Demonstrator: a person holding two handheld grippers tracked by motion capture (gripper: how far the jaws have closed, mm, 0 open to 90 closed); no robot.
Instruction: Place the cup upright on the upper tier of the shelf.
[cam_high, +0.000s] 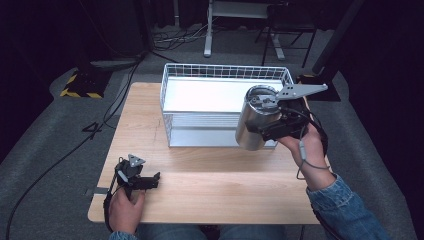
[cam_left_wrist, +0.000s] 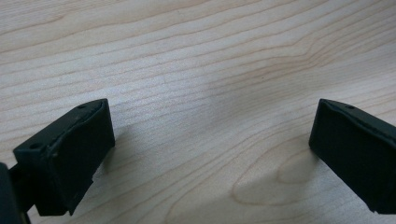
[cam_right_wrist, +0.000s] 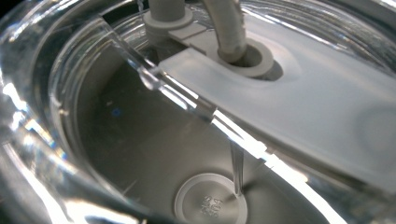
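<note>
A stainless steel tumbler (cam_high: 252, 122) with a clear lid hangs tilted in the air over the front right corner of the white wire basket (cam_high: 225, 70). My right gripper (cam_high: 261, 129) is shut on its side, held by a hand in a denim sleeve. In the right gripper view the clear lid (cam_right_wrist: 116, 140) and its white slider (cam_right_wrist: 289, 116) are very close. My left gripper (cam_high: 150, 181) rests open near the front left of the wooden table (cam_high: 215, 180). Its black fingers (cam_left_wrist: 70, 154) stand wide apart over bare wood, with nothing between them.
The basket sits at the back middle of the table with a metal tray floor (cam_high: 215, 95). Beyond the table, cables (cam_high: 180, 37), a desk leg (cam_high: 207, 30) and a yellow-black striped base (cam_high: 80, 85) lie on the grey carpet.
</note>
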